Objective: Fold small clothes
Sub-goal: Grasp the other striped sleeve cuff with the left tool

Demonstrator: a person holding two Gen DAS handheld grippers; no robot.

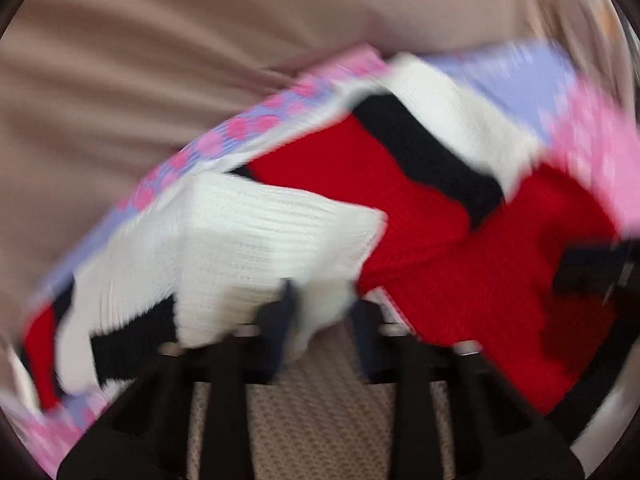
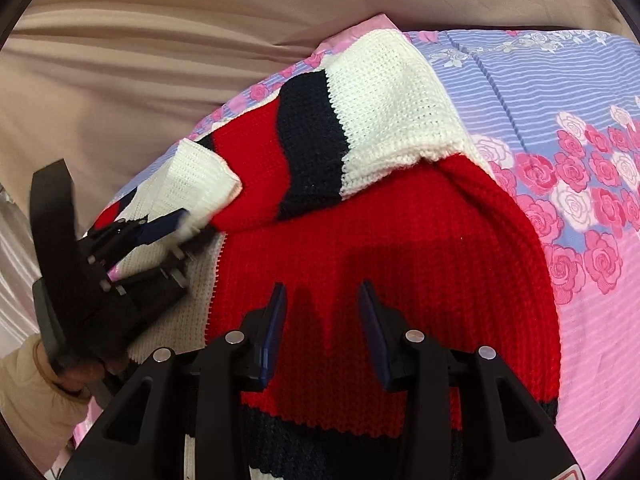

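A small knit sweater in red, white and navy lies on a floral sheet. Its two sleeves are folded across the body. My left gripper is at the left in the right wrist view, with its fingers around the white cuff of one sleeve. The left wrist view is blurred; there the left gripper has the white cuff between its fingers. My right gripper is open and empty, just above the red body of the sweater.
The pink and lilac rose-print sheet lies on a beige bedcover that fills the far side and left. A hand in a beige sleeve holds the left gripper.
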